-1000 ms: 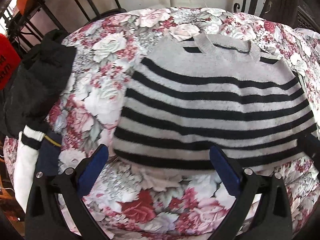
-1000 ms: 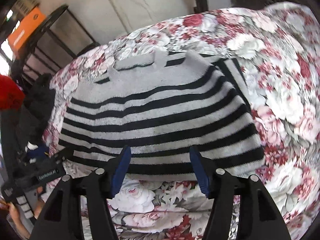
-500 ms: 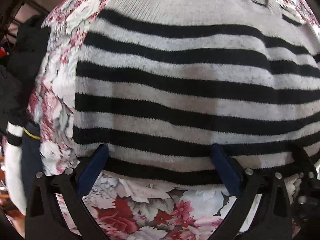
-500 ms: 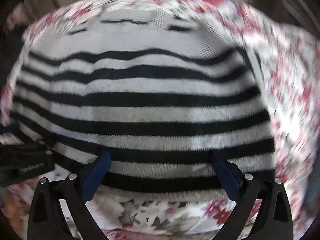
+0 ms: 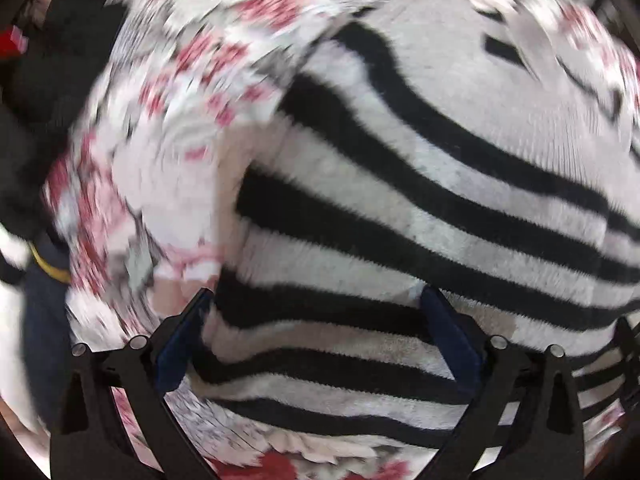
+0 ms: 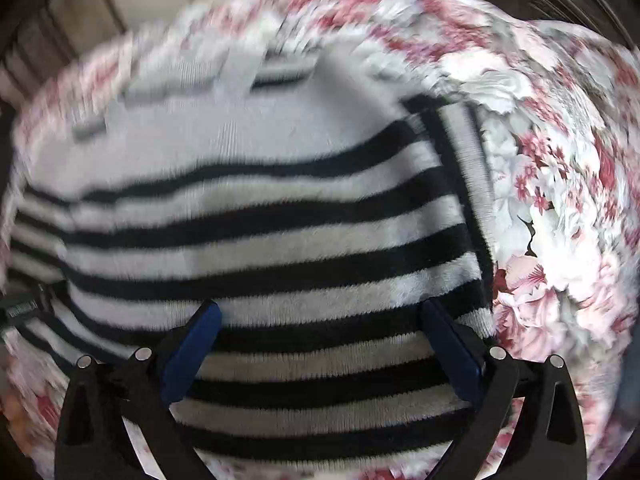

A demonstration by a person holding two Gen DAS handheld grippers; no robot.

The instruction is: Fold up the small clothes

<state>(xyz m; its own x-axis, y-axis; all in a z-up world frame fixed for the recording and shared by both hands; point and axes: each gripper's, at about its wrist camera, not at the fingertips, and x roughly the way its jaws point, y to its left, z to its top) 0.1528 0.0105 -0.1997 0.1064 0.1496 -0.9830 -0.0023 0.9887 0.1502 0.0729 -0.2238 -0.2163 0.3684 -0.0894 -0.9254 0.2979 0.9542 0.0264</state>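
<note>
Left wrist and right wrist: fingers [image 5: 448,340] [image 6: 188,360] spread over sweater [image 5: 420,208] [image 6: 280,248] hem.

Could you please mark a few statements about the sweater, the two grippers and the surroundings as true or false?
1. The striped sweater lies on a floral cloth. True.
2. The left gripper is clamped shut on the hem. False: its fingers stand wide apart, with the hem between them.
3. The right gripper is open over the sweater's lower stripes. True.
4. The sweater has red and white stripes. False: they are black and pale grey-white.
5. Dark clothing lies beside the floral cloth in the left wrist view. True.
</note>
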